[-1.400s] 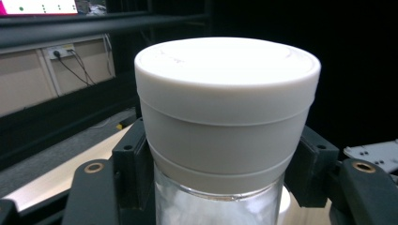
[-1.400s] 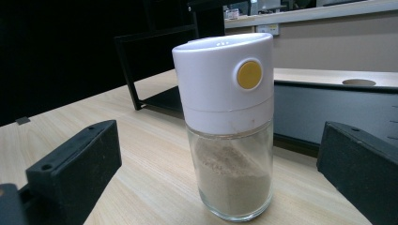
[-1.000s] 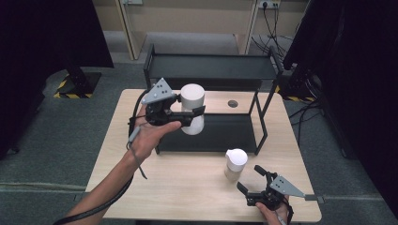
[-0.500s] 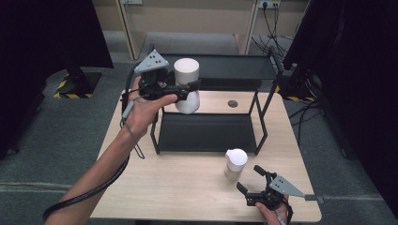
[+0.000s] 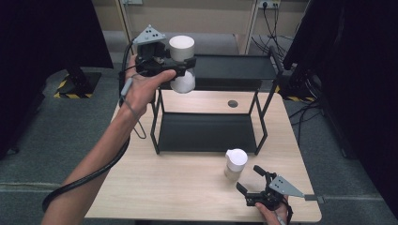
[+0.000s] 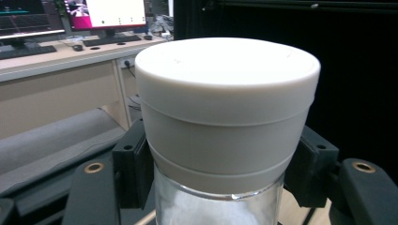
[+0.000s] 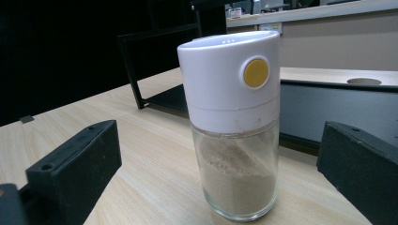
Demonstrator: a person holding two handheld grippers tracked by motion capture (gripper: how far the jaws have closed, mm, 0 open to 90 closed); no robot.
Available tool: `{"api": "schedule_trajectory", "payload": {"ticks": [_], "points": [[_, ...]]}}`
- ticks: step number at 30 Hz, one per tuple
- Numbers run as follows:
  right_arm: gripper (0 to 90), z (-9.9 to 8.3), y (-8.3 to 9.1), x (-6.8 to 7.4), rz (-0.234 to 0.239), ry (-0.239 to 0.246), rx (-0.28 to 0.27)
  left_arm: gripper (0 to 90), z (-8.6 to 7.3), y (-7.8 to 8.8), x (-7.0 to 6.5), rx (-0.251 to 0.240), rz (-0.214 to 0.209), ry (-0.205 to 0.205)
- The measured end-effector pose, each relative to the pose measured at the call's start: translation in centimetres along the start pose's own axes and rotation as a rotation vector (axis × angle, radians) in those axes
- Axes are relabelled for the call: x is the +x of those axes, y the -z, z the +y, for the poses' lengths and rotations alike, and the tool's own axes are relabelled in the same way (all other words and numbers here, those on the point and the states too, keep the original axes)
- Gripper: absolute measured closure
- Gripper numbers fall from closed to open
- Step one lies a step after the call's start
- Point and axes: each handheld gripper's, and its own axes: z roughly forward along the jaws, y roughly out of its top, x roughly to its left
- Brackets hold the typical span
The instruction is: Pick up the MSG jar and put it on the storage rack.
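My left gripper (image 5: 180,64) is shut on a glass jar with a wide white lid (image 5: 181,63), holding it in the air over the left end of the black rack's top shelf (image 5: 234,70). In the left gripper view the jar (image 6: 225,117) sits between both black pads (image 6: 131,171), white powder showing below the lid. A second glass shaker with a white cap and yellow button (image 5: 235,164) stands on the table near the front right. My right gripper (image 5: 252,180) rests open just in front of that shaker (image 7: 232,126), which stands between its fingers (image 7: 75,168) without touching them.
The two-tier black metal rack (image 5: 206,131) stands at the table's middle and back. A round cable hole (image 5: 233,103) is in the wooden tabletop (image 5: 169,187). The left gripper's cable (image 5: 94,178) hangs off the table's left edge.
My left hand has lifted the white-lidded jar from in front of the rack's lower level up to above the top shelf. The right gripper and the shaker have stayed put.
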Motion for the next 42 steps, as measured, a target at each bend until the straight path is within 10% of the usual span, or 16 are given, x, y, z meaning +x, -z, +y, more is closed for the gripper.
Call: {"api": "schedule_trajectory", "payload": {"ticks": [42], "points": [[0.4,0.1,0.2,-0.2,0.012,-0.002,-0.007,35.0,0.0,-7.4,0.9,-0.014,0.235,0.031]]}}
